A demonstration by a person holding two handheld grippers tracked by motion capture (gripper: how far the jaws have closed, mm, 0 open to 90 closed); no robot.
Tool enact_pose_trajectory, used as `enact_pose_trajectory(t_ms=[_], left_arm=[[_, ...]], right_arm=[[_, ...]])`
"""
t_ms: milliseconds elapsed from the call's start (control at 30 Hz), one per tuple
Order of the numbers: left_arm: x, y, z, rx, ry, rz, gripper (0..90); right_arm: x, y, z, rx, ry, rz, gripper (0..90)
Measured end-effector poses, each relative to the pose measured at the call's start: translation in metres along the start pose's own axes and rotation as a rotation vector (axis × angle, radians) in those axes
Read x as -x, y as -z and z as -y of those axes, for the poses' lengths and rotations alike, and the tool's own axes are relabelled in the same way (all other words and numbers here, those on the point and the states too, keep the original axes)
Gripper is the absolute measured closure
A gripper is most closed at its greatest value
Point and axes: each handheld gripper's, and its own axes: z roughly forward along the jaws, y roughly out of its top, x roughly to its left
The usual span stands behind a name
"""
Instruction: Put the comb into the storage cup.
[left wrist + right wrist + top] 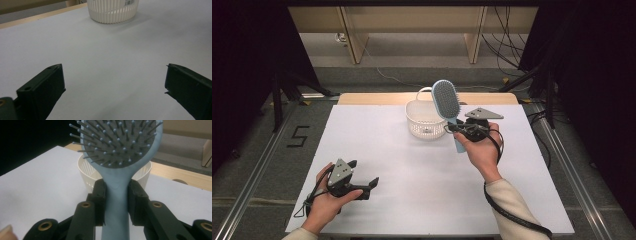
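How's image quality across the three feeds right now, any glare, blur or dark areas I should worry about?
High view: even light on the white table, dark surroundings at both sides, slightly soft. Left gripper view: the black fingers are blurred up close and the white ribbed plastic basket is cut off at the top edge. Right gripper view: the light blue paddle hairbrush is sharp, with a black background at upper left.

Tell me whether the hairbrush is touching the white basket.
Cannot tell. In the high view the hairbrush, clamped by the right gripper, overlaps the basket; no view shows contact or gap plainly.
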Motion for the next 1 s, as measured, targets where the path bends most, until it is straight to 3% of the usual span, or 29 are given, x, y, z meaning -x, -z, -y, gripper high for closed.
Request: enact_pose_trajectory(t_ms=[1000], left_arm=[[0.000, 0.000, 0.000, 0.001, -0.007, 0.002, 2.0]], right_arm=[[-0.003, -0.008, -0.011, 0.026, -0.005, -0.010, 71.0]])
